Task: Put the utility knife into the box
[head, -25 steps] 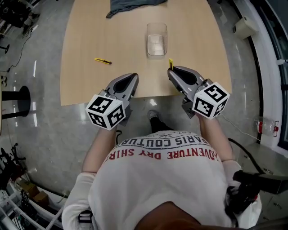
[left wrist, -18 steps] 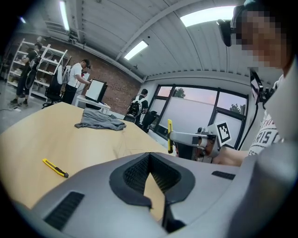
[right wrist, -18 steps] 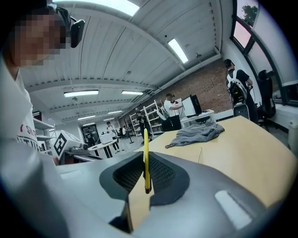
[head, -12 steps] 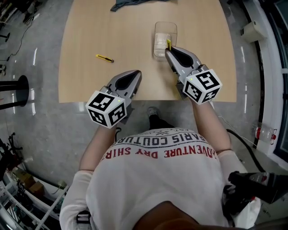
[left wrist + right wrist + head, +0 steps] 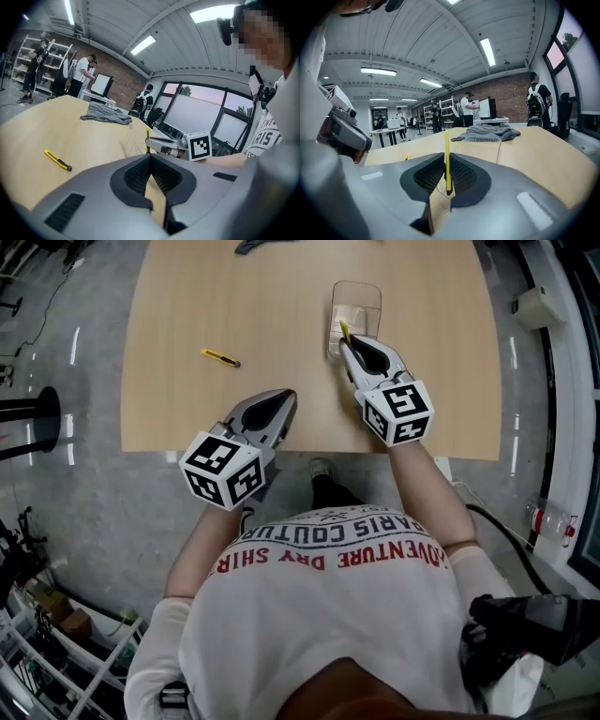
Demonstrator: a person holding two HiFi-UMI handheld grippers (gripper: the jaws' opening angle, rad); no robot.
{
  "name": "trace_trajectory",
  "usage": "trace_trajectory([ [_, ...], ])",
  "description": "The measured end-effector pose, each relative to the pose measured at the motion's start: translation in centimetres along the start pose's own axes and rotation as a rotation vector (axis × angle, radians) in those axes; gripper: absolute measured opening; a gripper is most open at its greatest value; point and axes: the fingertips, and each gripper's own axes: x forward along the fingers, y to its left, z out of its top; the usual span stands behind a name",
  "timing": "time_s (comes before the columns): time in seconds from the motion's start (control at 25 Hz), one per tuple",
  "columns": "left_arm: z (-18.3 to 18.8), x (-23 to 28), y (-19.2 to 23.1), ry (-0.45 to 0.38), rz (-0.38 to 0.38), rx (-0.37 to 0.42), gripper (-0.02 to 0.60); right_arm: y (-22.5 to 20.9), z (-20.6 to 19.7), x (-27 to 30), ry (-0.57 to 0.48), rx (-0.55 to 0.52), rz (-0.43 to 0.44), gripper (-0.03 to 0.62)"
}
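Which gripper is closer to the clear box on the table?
Right. The right gripper, holding a utility knife, is at the clear box's near rim; the left gripper hovers by the table's near edge, farther left.

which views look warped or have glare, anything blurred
Head view: little warp, light streaks glaring on the glossy grey floor. Left gripper view: fisheye bend, dark corners, mosaic patch top right. Right gripper view: same bend, ceiling strip lights blown white, thin yellow utility knife sharp.
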Motion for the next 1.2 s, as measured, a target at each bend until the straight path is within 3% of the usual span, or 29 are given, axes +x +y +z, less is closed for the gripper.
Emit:
trace_trajectory([
  [0.68, -0.5, 0.6, 1.8, 0.013, 0.013, -0.022, 0.002, -0.4, -3.2, 1.8, 0.102, -0.035, -0.028, 0.035],
  [1.2, -0.4, 0.2, 1.1, 0.002, 0.002, -0.018, 0.002, 0.5, -1.8, -0.1, 0.068, 0.007, 0.004, 0.035],
])
